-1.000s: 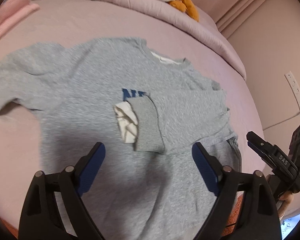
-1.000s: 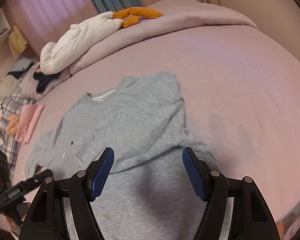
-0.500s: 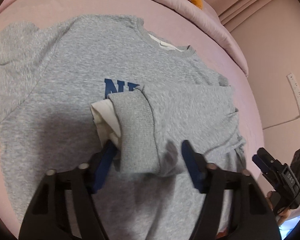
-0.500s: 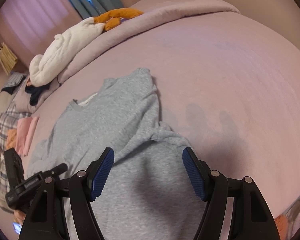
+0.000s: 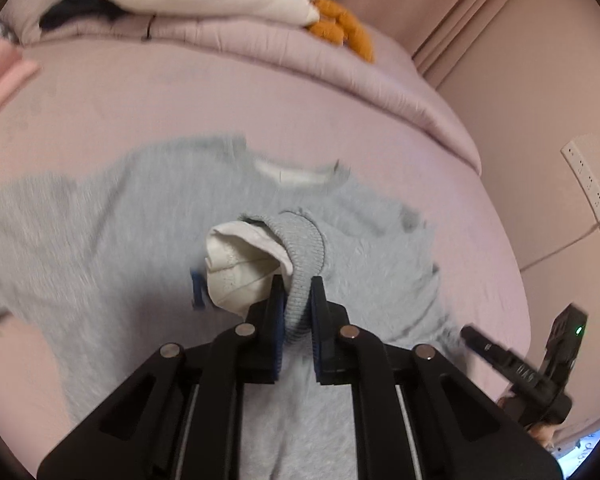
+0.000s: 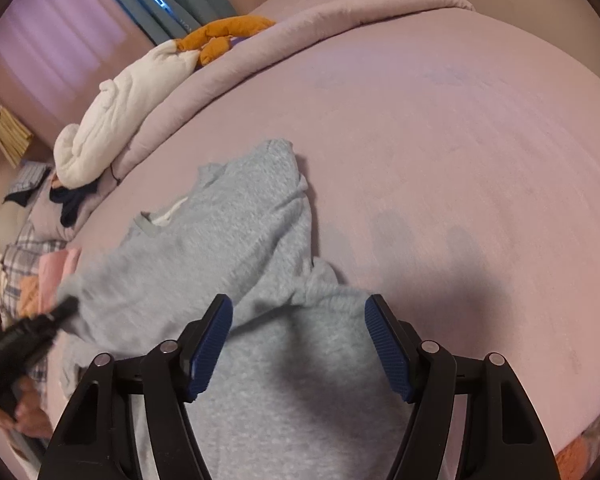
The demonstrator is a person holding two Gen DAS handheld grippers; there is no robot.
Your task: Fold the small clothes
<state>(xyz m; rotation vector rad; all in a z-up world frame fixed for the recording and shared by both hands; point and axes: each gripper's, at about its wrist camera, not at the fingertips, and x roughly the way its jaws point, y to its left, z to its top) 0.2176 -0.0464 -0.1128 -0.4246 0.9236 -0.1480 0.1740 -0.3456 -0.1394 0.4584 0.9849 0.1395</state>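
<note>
Your left gripper (image 5: pixel 296 300), wide apart a second ago, now pinches the ribbed cuff (image 5: pixel 304 256) of the grey sweatshirt (image 6: pixel 240 240) on the bed (image 6: pixel 440 140) — lifting it; your right gripper (image 6: pixel 298 344) stays wide, empty.

Home bedroom. Wide bed (image 6: pixel 440 128) under mauve sheet, rolled quilt (image 5: pixel 284 46) along far edge, white plush toy (image 6: pixel 124 116) on top; curtains (image 6: pixel 60 36) far left, wall power strip (image 5: pixel 588 184) at right.
</note>
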